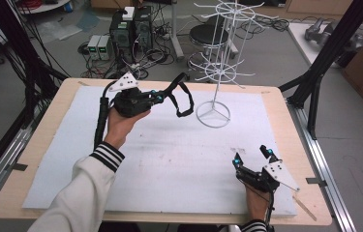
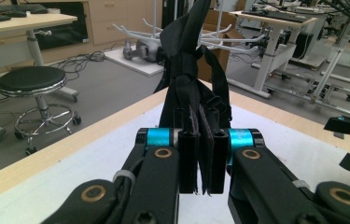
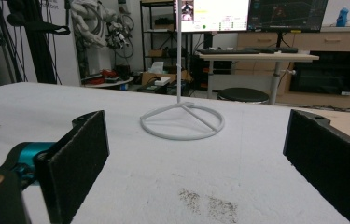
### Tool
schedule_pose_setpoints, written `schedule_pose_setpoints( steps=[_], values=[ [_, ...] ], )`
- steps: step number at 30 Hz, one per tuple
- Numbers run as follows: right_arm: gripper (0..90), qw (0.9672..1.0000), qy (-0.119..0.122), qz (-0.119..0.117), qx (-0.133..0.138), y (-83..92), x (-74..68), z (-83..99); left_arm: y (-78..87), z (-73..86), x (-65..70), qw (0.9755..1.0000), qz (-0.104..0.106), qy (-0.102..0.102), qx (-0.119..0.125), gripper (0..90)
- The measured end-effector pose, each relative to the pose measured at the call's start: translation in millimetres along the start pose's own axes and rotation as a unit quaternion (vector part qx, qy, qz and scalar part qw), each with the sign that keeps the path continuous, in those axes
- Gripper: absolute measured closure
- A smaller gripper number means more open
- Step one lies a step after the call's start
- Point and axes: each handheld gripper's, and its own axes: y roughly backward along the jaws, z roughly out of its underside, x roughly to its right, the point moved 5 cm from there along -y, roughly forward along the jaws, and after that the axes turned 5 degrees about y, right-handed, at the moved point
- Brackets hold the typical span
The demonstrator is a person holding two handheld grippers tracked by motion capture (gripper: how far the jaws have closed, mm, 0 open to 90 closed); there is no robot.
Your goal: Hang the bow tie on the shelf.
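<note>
My left gripper (image 1: pixel 158 97) is held above the far left of the white mat, shut on a black strap (image 1: pixel 181 96) that loops out to its right. In the left gripper view the strap (image 2: pixel 191 60) rises folded from between the shut jaws (image 2: pixel 201 158). A white wire hook rack (image 1: pixel 220 58) stands just right of the strap on its ring base (image 1: pixel 213 115). My right gripper (image 1: pixel 252 158) rests at the mat's near right corner, open with nothing in it. In the right gripper view its pads (image 3: pixel 77 163) frame the rack's ring base (image 3: pixel 182 121) farther off.
The white foam mat (image 1: pixel 169 154) covers most of the wooden table (image 1: pixel 38 130). A dark smudge (image 3: pixel 207 200) marks the mat ahead of the right gripper. Beyond the table are a round stool (image 1: pixel 205 34), computer boxes (image 1: pixel 130 29), floor cables and black frame posts (image 1: pixel 334 48).
</note>
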Motion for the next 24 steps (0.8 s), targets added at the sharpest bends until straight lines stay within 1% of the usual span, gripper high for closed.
schedule_pose_setpoints(
  steps=[2,4,7,10,14,19,21,24],
  values=[
    [5.8,1.0000,0.000,0.000,0.000,0.0,0.0,-0.1,-1.7,-1.4,-1.2,1.0000,-0.001,-0.002,0.002,86.4],
    [5.8,1.0000,0.000,0.000,0.000,0.0,0.1,0.0,-3.2,-2.1,-3.1,1.0000,-0.001,0.004,0.003,86.4],
    [5.8,1.0000,-0.001,0.000,-0.001,0.0,0.0,0.0,-5.4,-2.7,-5.7,0.9999,0.008,0.008,0.006,86.4],
    [5.8,1.0000,0.002,-0.001,0.000,-0.3,0.1,0.0,-7.8,-4.5,-7.4,0.9999,0.008,0.008,0.004,86.4],
    [5.8,1.0000,0.001,0.000,0.000,-0.3,0.1,-0.1,-12.2,-12.2,-6.8,1.0000,0.009,-0.003,0.002,86.4],
    [5.8,1.0000,-0.001,0.000,-0.002,-0.1,-0.2,0.1,-19.6,-22.4,-4.8,0.9998,0.014,-0.010,0.001,86.4],
    [5.8,1.0000,0.001,0.000,-0.001,-0.2,-0.1,0.0,-23.6,-25.7,-3.7,0.9997,0.017,-0.019,0.001,86.4],
    [5.8,1.0000,0.001,0.000,-0.001,-0.1,-0.1,0.1,-29.9,-29.1,-4.2,0.9996,0.019,-0.020,-0.003,86.4]
  ],
)
